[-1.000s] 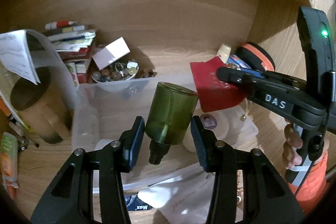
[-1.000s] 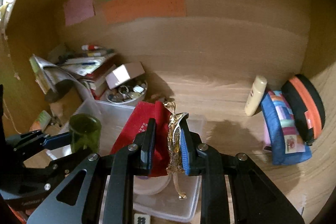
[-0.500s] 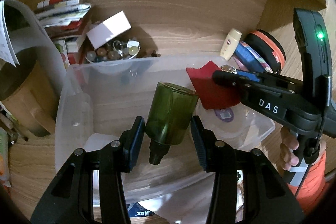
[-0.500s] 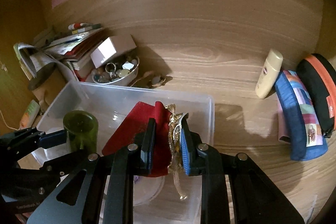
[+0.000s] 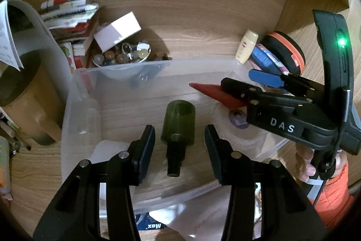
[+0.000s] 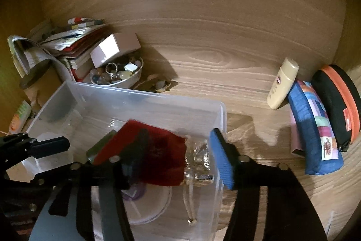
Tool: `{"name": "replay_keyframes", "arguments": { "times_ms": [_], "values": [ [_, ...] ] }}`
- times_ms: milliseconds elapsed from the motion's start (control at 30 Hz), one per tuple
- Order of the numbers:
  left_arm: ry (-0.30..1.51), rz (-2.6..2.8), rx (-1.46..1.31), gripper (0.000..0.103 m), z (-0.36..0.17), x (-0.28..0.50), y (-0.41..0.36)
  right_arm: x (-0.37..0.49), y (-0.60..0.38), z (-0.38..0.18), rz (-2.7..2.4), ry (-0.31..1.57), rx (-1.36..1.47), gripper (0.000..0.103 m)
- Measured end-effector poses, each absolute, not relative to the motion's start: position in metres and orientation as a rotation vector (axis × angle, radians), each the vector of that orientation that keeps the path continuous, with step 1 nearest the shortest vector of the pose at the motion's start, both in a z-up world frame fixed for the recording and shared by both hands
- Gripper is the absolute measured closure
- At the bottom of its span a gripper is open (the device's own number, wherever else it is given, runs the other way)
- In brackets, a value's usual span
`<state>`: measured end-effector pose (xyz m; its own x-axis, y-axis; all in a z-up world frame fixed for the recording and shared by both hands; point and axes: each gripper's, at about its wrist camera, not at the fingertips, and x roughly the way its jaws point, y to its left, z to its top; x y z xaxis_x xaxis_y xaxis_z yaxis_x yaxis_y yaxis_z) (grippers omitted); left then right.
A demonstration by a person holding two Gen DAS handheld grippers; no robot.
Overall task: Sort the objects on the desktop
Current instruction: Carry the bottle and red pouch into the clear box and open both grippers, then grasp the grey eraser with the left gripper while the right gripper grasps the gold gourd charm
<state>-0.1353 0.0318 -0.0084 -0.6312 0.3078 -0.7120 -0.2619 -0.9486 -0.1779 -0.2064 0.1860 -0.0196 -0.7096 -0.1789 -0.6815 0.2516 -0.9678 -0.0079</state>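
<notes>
On the far left of the wooden worktop (image 5: 203,22), a brown paper cup (image 5: 24,101) is seen under a curled sheet, with a stack of booklets (image 5: 67,12) behind it. Just beside these, a white bowl of beads and rings (image 5: 123,58) is shown with a small white box (image 5: 117,31) propped on its rim. A clear plastic bin (image 5: 74,119) is placed in front of the bowl, and a dark green bottle (image 5: 179,125) is seen inside it, neck toward the camera, in the gap between the fingers of the left tongs (image 5: 180,146). The left tongs are spread apart, neither pad touching the bottle. In the right wrist view, a red pouch (image 6: 149,150) with a gold drawstring top (image 6: 198,164) is shown over the bin's right half, blurred, above a round clear lid (image 6: 151,202) with a purple sticker; whether the pouch is resting on anything cannot be told. The right tongs (image 6: 178,159) are held wide, the blue pad clear of the pouch, while the dark pad is overlapped by the red cloth, so contact there cannot be judged. Further right on the worktop, a cream lotion bottle (image 6: 282,83) is leaned against a blue patchwork case (image 6: 315,130), and a black and orange zip case (image 6: 340,103) is stood against the side wall.
</notes>
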Motion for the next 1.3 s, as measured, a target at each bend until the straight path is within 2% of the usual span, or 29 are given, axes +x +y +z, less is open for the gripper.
{"name": "replay_keyframes", "arguments": {
  "times_ms": [67,233,400,533,933,1000,1067,1300],
  "values": [
    [-0.080,2.594,-1.116,0.054,-0.003,-0.131,0.031,-0.200,0.183,-0.014,-2.736,0.183,1.021,0.031],
    [-0.080,2.617,-1.061,0.045,0.011,-0.118,0.026,-0.186,0.176,0.000,-2.782,0.259,0.934,0.020],
    [-0.034,2.672,-1.005,0.039,0.025,-0.100,0.021,-0.174,0.172,0.008,-2.795,0.305,0.904,0.019],
    [-0.004,2.706,-0.962,0.029,0.033,-0.085,0.017,-0.164,0.172,0.010,-2.796,0.326,0.900,0.018],
    [-0.004,2.762,-0.976,0.024,0.030,-0.049,-0.004,-0.107,0.183,0.017,-2.812,0.337,0.851,0.018],
    [-0.005,2.766,-1.008,0.020,0.023,-0.046,-0.009,-0.095,0.187,0.016,-2.822,0.336,0.842,0.014],
    [-0.004,2.770,-1.037,0.018,0.016,-0.043,-0.013,-0.085,0.193,0.013,-2.831,0.327,0.842,0.006],
    [-0.017,2.775,-1.167,0.018,-0.013,-0.029,-0.041,-0.061,0.219,-0.007,-2.850,0.321,0.913,0.006]
  ]
}}
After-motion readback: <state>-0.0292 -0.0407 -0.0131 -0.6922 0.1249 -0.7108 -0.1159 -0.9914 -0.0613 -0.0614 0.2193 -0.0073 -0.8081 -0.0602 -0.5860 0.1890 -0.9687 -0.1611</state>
